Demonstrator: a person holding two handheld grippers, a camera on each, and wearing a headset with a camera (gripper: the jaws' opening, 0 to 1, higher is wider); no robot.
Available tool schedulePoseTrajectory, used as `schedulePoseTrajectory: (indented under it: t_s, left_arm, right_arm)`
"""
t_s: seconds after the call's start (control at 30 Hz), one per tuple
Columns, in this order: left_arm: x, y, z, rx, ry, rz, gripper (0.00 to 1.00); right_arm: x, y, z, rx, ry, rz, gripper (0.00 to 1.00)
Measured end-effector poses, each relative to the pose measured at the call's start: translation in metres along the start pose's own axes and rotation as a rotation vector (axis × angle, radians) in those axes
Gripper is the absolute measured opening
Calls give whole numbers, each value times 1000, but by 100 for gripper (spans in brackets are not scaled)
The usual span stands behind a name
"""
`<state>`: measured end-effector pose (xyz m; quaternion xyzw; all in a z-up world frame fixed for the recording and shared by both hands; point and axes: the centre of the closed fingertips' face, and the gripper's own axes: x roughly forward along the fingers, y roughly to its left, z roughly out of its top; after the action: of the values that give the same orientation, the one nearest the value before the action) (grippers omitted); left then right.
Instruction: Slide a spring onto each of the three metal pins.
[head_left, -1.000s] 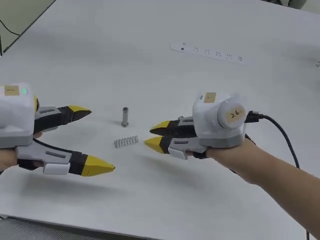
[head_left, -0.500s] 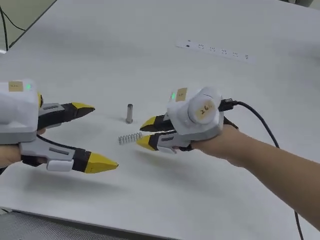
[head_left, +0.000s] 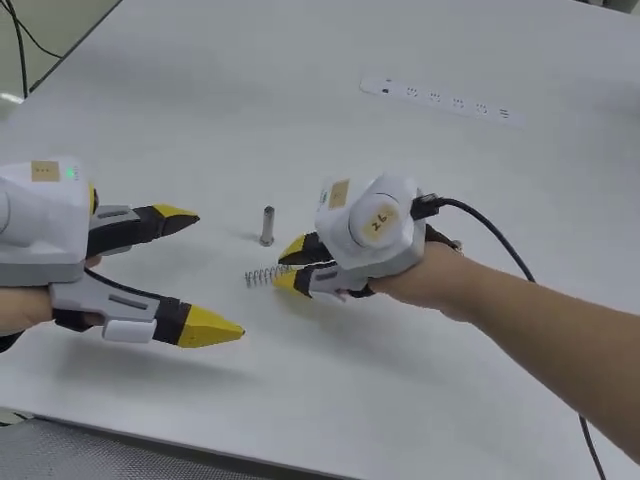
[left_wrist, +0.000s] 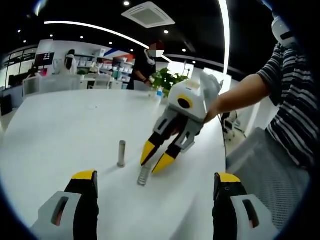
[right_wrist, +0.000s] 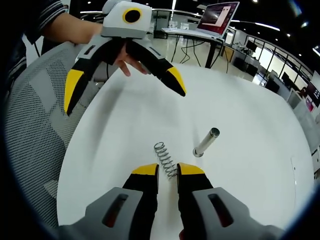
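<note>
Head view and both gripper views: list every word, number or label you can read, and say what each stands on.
On the right gripper, a round tan sticker: two handwritten marks, tilted, too unclear to quote.
On the same gripper, a small tan label: blurred, unreadable.
On the left gripper, a tan label: blurred, unreadable.
On the power strip: markings too small.
On the laptop screen: too blurred.
No text reads clearly.

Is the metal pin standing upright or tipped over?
Upright: the pin stands on end on the table, apart from the spring lying flat.
</note>
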<state>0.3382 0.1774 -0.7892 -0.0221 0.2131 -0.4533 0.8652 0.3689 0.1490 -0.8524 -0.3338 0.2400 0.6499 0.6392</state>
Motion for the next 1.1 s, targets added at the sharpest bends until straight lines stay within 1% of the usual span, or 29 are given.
schedulePoseTrajectory:
  t_s: [0.07,0.1,0.17,0.2,0.33,0.43,0.53,0.67,0.8,0.83,1.0,1.1]
  left_arm:
    - [0,0,0,-1,2,0,93]
    - [0,0,-1,-1,2,0,93]
    - [0,0,-1,-1,6,-1,93]
    - [1,-1,0,-1,4,-1,92]
    - [2,-2,-1,0,7,-3,92]
    - [2,-3,0,2,9,-6,92]
    - [3,-4,0,5,12,-10,92]
    - [6,-6,2,10,16,-20,91]
    - [10,-12,2,12,20,-41,87]
    - [12,-15,1,12,25,-52,87]
    - [17,-21,1,18,36,-83,83]
    - [21,-23,3,34,43,-103,81]
  right_arm:
    - [2,1,-4,-3,15,7,11]
    - [2,2,-6,-17,24,14,11]
    - [4,6,-9,-26,36,30,9]
    - [3,4,-9,-17,24,24,9]
    - [3,2,-9,18,6,18,8]
    - [0,3,-9,15,7,16,8]
    - [-8,3,-5,21,-13,7,8]
    - [-17,4,-4,6,-15,2,8]
    - [-26,5,-5,6,-20,-3,8]
    - [-30,7,-5,5,-20,-5,8]
    - [-45,11,-7,15,-33,-19,8]
    - [-53,14,-11,8,-29,-25,8]
